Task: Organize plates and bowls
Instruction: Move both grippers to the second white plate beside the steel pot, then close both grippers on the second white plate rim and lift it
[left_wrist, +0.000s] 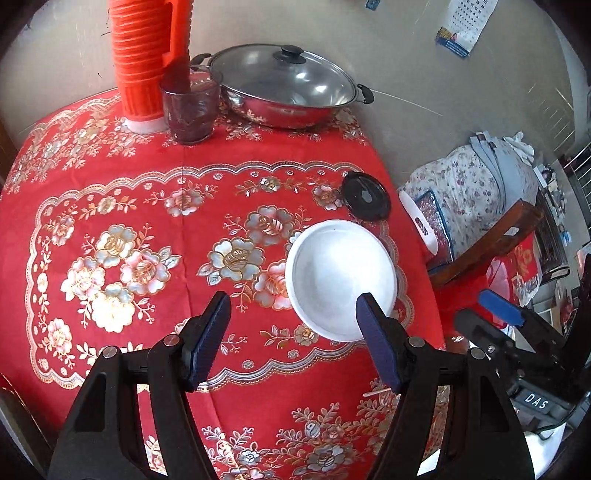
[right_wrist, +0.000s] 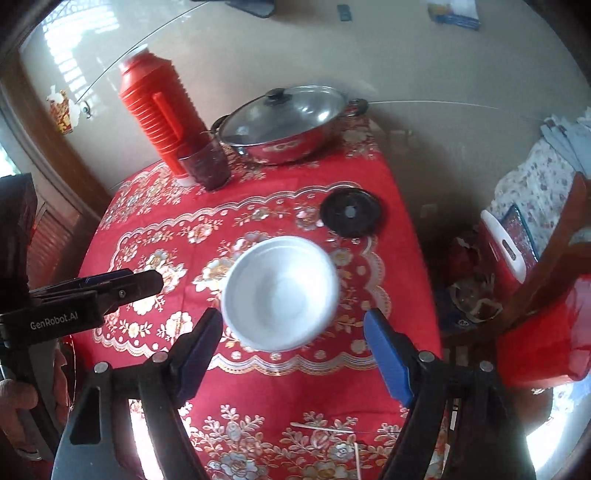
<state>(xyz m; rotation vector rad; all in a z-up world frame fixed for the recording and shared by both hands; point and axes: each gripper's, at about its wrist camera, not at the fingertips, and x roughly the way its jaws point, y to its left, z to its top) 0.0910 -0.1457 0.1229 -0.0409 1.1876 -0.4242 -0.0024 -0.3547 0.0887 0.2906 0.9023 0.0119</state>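
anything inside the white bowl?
The white bowl looks empty: its bare white inside shows in both wrist views. It sits upright on the red floral tablecloth; whatever lies directly under it is covered.

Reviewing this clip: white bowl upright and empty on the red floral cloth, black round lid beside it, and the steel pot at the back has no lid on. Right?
Not quite. The steel pot does have its glass lid on, clearest in the left wrist view. The white bowl is upright and empty, the black lid beside it.

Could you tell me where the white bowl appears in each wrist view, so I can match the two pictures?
Left wrist: white bowl right of centre, by the table's right edge.
Right wrist: white bowl at centre, just beyond the fingertips.
Shared landmark: black round lid just behind the bowl.
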